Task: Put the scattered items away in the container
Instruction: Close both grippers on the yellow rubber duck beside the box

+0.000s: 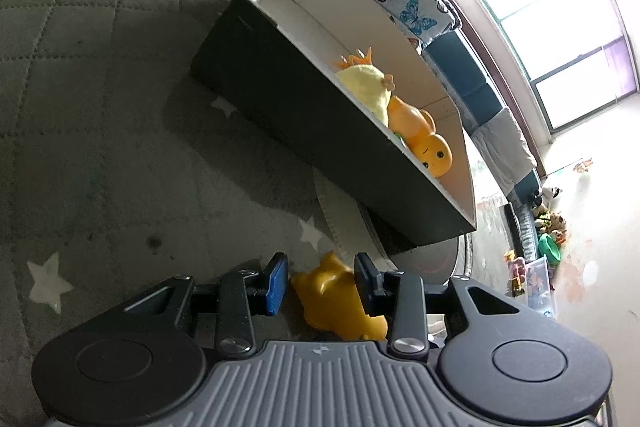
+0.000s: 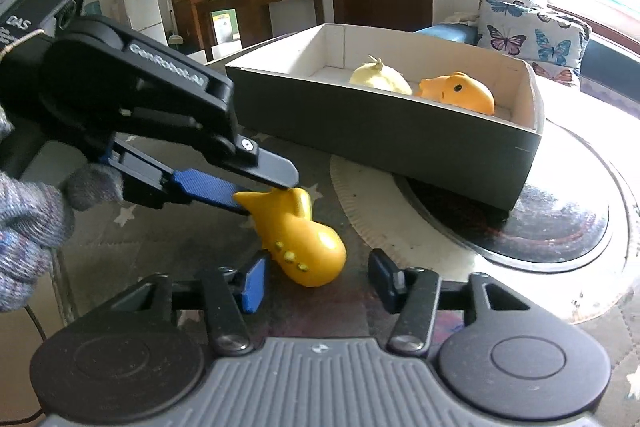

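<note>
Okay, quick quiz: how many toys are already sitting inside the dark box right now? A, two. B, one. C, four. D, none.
A: inside the box lie a pale yellow plush and an orange fish toy, side by side near one end; the yellow submarine toy lies outside on the mat.

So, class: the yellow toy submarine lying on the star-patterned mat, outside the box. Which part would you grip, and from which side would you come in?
Grip the tail end of the yellow toy submarine, around the narrower body by the fins. It lies on its side with its rounded nose toward the right tongs. That nose looks smooth and likely to slip. The left tongs already straddle the tail from the side away from the box, which seems the better approach.
</note>
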{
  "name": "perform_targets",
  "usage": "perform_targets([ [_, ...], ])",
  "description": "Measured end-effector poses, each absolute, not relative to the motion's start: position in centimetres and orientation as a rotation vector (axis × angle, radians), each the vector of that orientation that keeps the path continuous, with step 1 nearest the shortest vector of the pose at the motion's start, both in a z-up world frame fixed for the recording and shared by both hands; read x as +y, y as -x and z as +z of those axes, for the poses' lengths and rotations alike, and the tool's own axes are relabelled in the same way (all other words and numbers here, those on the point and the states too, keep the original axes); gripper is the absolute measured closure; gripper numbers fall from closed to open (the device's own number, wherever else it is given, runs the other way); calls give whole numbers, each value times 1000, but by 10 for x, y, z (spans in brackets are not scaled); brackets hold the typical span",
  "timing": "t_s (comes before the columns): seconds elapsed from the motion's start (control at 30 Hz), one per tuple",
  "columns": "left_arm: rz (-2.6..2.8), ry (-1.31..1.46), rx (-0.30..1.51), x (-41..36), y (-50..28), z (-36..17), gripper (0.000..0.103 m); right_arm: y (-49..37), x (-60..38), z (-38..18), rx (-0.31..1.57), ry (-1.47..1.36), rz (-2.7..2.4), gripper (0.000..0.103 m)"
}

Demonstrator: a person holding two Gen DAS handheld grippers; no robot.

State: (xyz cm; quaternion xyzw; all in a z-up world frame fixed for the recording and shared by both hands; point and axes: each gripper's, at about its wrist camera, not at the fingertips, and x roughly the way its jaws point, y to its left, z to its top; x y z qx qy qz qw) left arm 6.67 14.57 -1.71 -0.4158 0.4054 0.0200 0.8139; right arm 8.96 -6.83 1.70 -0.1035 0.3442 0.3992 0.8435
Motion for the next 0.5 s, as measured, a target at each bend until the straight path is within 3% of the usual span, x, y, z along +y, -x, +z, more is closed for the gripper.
perform_targets([
  [0.2,37,893,867,145,-67,-20,64,-87,-67,16,717,223,832,67],
  [0.5,43,857,837,147,-74,-13,64,-88,-65,15,715,209,816,69],
])
